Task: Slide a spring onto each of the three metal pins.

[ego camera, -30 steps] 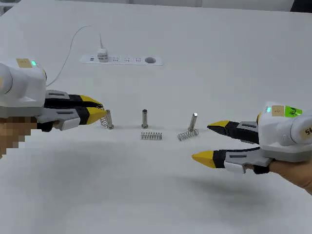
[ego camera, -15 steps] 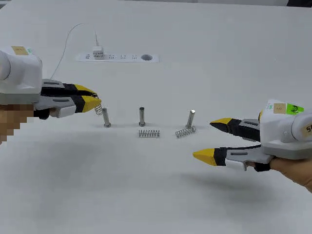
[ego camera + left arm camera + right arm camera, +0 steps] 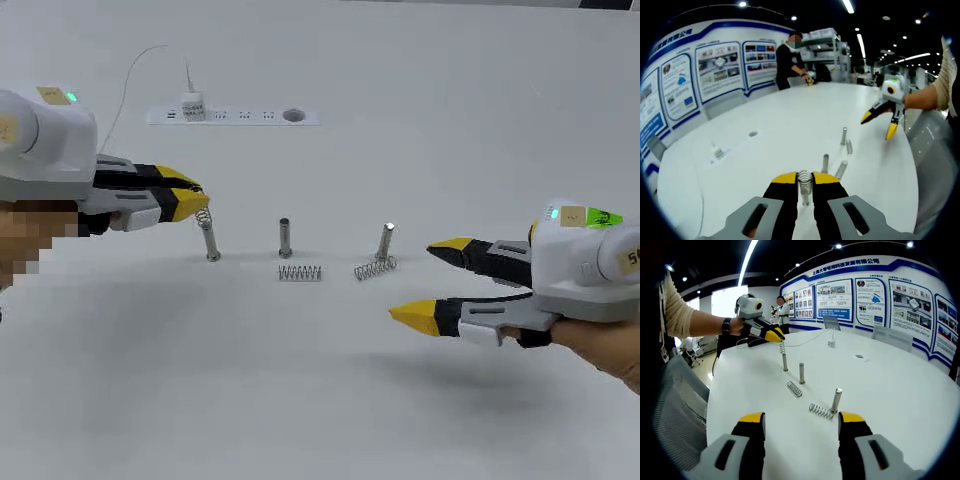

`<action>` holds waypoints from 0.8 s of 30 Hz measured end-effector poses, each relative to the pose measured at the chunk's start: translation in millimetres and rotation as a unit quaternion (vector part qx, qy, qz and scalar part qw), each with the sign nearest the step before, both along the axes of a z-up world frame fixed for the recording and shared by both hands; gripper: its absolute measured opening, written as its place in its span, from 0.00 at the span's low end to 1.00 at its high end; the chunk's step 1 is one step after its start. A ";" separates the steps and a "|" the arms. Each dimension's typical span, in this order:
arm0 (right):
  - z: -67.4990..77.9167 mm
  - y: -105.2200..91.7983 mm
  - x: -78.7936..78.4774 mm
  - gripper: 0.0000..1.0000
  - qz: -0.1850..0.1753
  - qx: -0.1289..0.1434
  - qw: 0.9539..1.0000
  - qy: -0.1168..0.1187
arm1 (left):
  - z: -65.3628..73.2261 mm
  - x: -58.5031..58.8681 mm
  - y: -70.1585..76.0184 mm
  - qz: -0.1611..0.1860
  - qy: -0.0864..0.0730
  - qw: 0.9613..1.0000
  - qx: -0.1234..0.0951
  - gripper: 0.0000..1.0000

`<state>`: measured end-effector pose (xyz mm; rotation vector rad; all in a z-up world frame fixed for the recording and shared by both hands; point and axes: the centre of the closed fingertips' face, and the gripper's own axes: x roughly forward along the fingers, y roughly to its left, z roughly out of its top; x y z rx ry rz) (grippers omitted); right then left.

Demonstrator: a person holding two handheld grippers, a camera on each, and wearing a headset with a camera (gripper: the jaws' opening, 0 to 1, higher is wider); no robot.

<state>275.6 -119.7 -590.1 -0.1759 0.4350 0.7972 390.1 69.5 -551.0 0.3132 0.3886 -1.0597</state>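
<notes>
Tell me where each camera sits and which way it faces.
Head view: on the headset, facing forward and down at the pins, flanked by left gripper and right gripper.
Left gripper view: on that gripper, looking along its fingers, shut on a spring, towards the pins and right gripper.
Right gripper view: on that gripper, looking between its open fingers, across the pins, at the left gripper.
Shared: all show the pins; each gripper view shows the other gripper and arm.

White power strip with charger on white table
</notes>
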 end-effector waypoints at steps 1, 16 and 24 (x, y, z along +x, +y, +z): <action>-0.4 0.0 0.0 0.60 0.000 -0.001 1.000 0.001 | -0.5 0.3 0.1 0.000 0.001 1.000 0.000 0.09; -1.7 -1.9 1.3 0.61 -0.002 0.004 1.000 0.003 | -12.9 2.4 -0.8 -0.001 0.009 1.000 0.009 0.09; -3.2 -2.8 2.0 0.61 -0.003 0.003 1.000 0.004 | -24.6 3.8 -1.9 0.004 0.013 1.000 0.013 0.09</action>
